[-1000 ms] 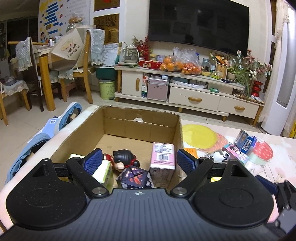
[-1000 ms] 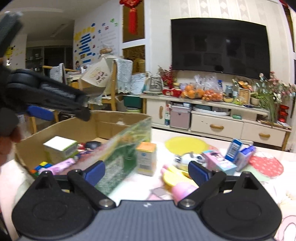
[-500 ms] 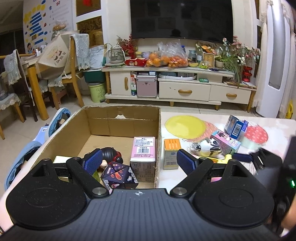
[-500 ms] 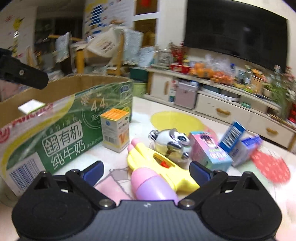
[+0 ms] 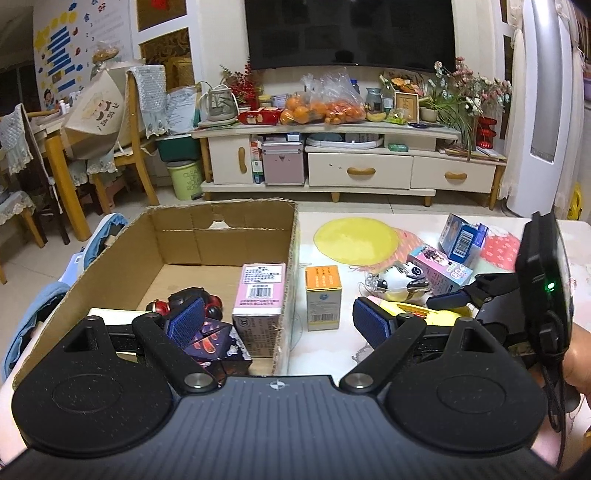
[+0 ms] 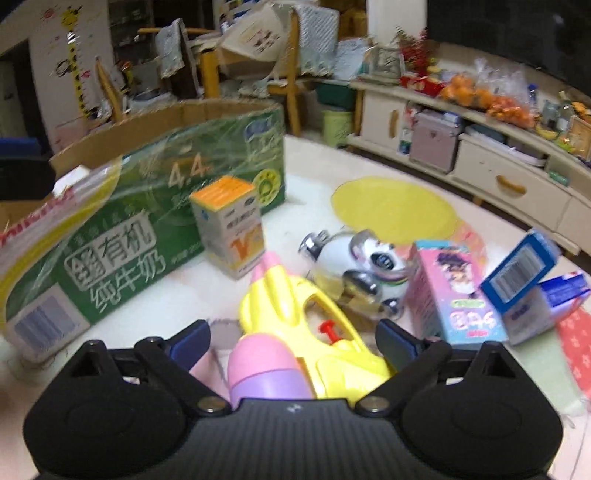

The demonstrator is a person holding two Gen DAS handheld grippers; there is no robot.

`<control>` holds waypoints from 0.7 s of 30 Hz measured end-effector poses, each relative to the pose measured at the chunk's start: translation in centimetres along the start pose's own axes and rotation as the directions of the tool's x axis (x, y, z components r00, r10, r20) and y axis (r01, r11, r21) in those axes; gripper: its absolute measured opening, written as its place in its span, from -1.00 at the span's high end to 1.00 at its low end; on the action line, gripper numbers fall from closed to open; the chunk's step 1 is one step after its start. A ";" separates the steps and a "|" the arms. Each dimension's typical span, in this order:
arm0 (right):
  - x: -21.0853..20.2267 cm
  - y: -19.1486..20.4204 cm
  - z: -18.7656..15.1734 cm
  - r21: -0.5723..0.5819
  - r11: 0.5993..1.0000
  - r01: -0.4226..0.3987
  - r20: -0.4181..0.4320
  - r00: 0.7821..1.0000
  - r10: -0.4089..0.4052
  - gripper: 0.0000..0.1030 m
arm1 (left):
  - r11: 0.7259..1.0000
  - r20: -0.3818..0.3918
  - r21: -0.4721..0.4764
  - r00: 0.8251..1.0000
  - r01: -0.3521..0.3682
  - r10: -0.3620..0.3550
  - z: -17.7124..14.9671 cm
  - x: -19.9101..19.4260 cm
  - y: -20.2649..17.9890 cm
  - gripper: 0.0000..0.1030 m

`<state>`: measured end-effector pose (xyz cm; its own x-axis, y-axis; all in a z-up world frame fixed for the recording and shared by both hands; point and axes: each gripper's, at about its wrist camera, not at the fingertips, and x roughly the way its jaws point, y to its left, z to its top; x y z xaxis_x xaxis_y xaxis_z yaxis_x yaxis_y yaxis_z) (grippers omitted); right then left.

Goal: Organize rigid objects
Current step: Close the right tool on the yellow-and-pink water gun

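Sorting partly done: brown cardboard box (image 5: 221,236) holds several items.
Both claws gape wide, empty; right claw (image 6: 291,338) straddles the yellow-and-pink plastic water gun (image 6: 295,332); boxes wait on the table (image 5: 332,343).

A dark television (image 5: 349,33) is mounted on the far wall above a cream cabinet (image 5: 354,162) with drawers. Bagged oranges (image 5: 319,107) and flowers (image 5: 465,92) are set on it. Wooden chairs (image 5: 125,147) are seen far left on the pale tiled floor (image 5: 122,206). A white appliance (image 5: 546,103) is stood at the right.
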<state>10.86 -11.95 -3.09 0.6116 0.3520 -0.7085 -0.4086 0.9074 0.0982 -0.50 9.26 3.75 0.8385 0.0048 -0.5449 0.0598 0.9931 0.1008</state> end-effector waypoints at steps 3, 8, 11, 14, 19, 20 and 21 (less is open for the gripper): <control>0.3 0.2 -0.5 -0.037 0.999 0.005 -0.019 1.000 -0.006 -0.83 | 1.000 0.001 0.009 1.000 0.005 -0.005 0.0 0.0 0.0 -1.00; -1.2 0.1 -1.4 -0.017 1.000 0.018 -0.011 1.000 -0.018 -0.53 | 1.000 0.006 0.014 1.000 0.012 -0.012 -0.1 0.0 0.2 -1.00; -2.2 0.3 -2.5 -0.005 0.999 0.045 0.000 0.999 -0.045 -0.53 | 1.000 0.010 0.014 1.000 0.025 -0.025 0.0 0.0 0.1 -1.00; -3.3 0.3 -3.6 0.023 0.997 0.077 0.001 0.997 -0.077 -0.53 | 0.999 0.017 0.017 0.999 0.037 -0.038 -0.1 -0.2 -0.1 -1.00; -5.5 0.3 -5.7 0.109 0.980 0.168 0.004 0.986 -0.169 -0.52 | 0.997 0.032 0.034 0.997 0.066 -0.067 -0.2 -0.3 -0.6 -1.00; -6.1 0.1 -6.2 0.135 0.971 0.195 0.004 0.980 -0.197 -0.52 | 0.996 0.034 0.039 0.996 0.076 -0.077 -0.2 -0.2 -0.8 -1.00; -6.5 -0.1 -6.5 0.157 0.963 0.219 0.003 0.975 -0.222 -0.52 | 0.995 0.034 0.044 0.996 0.086 -0.087 -0.3 -0.2 -1.0 -1.00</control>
<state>2.50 -15.78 -3.07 0.6891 0.1420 -0.7106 -0.1528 0.9870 0.0491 -0.88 8.31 3.53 0.8481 -0.0858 -0.5228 0.1550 0.9838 0.0899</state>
